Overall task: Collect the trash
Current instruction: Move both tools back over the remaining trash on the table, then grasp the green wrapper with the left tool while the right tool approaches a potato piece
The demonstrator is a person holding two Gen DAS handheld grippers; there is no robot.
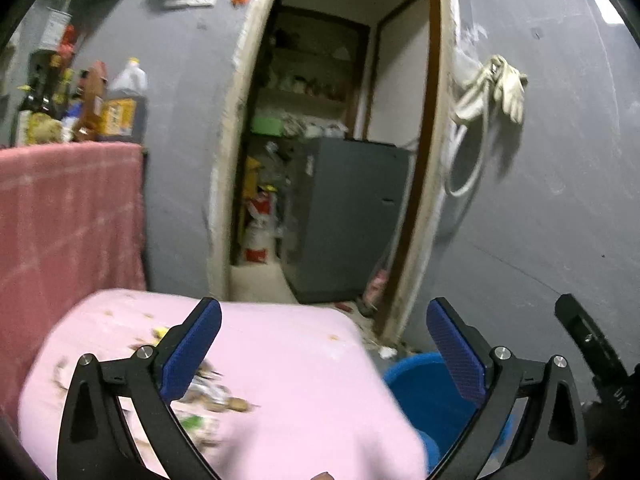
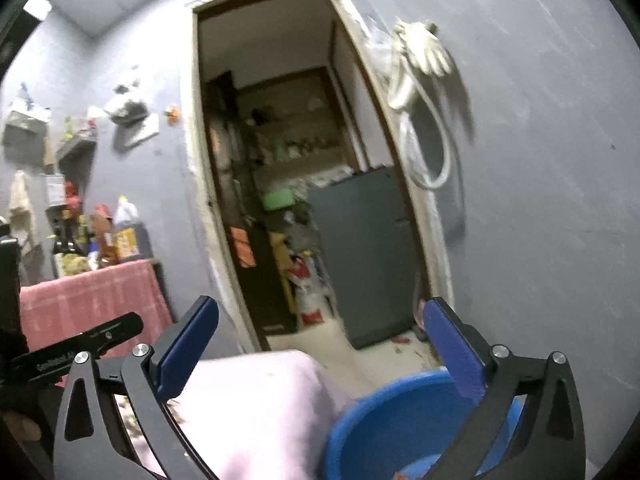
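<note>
Both sets of tongs spread wide and empty: left tongs [image 1: 324, 354] above the pale pink cloth-covered desk [image 1: 288, 360], right tongs [image 2: 322, 354] raised over the desk's edge and the round blue plastic bucket [image 2: 384, 420] just beside it on the floor. Nothing between either pair of blue pads.

Trash located on the desk: a loose scatter of crumpled wrappers and food scraps [image 1: 212, 396] low on the pink cloth, partly behind the left finger of the left tongs. A few crumbs further out. Something small and reddish visible at the bucket's bottom edge in the right view, too cut off to identify.

Likely step in hand: going back down for another piece. Best done by tipping the left tongs down toward the scatter, straddling one wrapper at a time, pinching the wrapper itself rather than the cloth under it. Then across to the bucket, releasing well inside the rim. Risk worth minding: snagging the pink cloth and dragging the remaining scraps onto the floor.
</note>
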